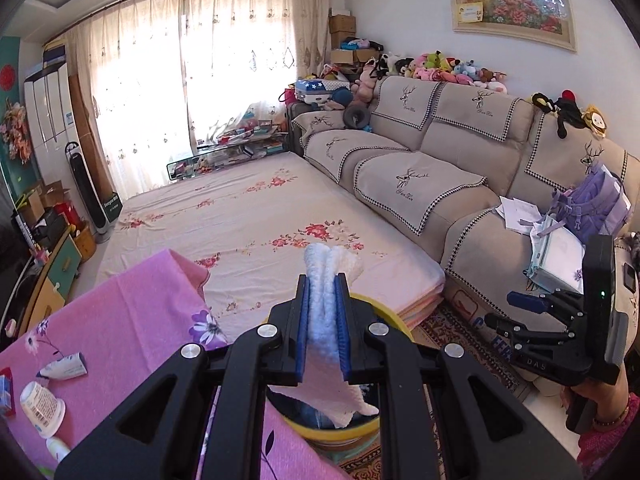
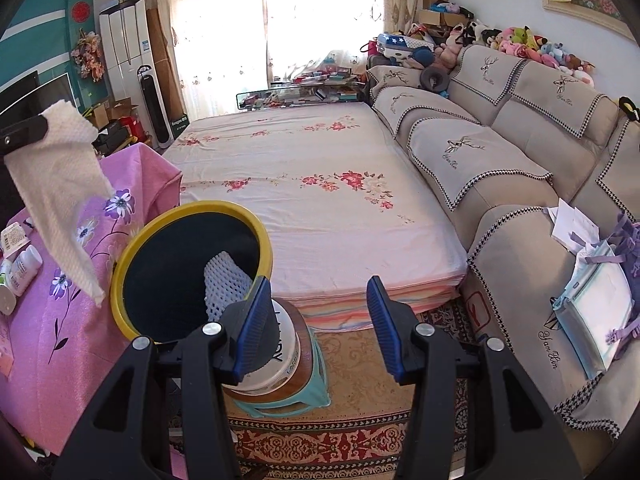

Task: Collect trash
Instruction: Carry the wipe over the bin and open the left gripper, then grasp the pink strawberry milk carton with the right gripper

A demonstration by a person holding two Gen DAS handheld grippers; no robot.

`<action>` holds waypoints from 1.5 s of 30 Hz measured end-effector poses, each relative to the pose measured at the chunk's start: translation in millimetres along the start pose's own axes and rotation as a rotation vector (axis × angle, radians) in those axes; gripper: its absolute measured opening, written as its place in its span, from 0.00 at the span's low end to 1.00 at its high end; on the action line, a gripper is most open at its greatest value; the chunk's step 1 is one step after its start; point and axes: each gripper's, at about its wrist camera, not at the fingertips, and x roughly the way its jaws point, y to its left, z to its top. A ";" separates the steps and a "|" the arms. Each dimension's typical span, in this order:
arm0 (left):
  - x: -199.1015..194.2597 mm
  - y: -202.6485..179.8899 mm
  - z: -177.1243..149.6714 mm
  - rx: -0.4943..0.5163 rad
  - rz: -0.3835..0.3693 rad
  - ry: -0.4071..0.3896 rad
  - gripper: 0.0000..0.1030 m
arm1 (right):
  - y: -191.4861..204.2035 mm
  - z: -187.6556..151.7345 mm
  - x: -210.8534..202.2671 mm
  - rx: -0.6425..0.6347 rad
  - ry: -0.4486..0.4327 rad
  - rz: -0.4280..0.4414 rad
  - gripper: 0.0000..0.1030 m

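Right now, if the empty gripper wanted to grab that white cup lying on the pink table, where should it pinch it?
Pinch the white cup across its round body, coming down from above. It lies on its side on the pink tablecloth, so the curved wall faces up and nothing covers it. The right hand-held gripper is open and free; the left hand-held gripper holds a paper towel.

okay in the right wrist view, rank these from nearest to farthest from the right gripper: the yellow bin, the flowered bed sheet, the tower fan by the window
1. Yellow bin: just left of the right gripper, its rim beside the left finger.
2. Bed sheet: straight ahead, beyond the bin.
3. Tower fan: far left, standing past the bed near the curtain.
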 end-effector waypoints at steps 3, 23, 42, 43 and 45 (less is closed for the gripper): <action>21.7 -9.4 8.3 0.000 -0.006 0.024 0.13 | -4.0 -1.1 1.6 0.006 0.004 -0.003 0.47; 89.3 -0.5 -22.9 -0.033 -0.017 0.139 0.69 | 7.2 0.7 1.1 -0.023 0.020 -0.008 0.48; -97.7 91.8 -113.2 -0.185 0.100 0.032 0.80 | 74.7 -1.0 -12.2 -0.118 0.018 0.087 0.55; -111.6 104.6 -124.9 -0.209 0.127 0.033 0.80 | 88.0 -0.8 -12.0 -0.138 0.020 0.105 0.55; -139.1 131.9 -149.8 -0.253 0.182 0.046 0.80 | 118.1 -1.0 -9.9 -0.189 0.029 0.145 0.55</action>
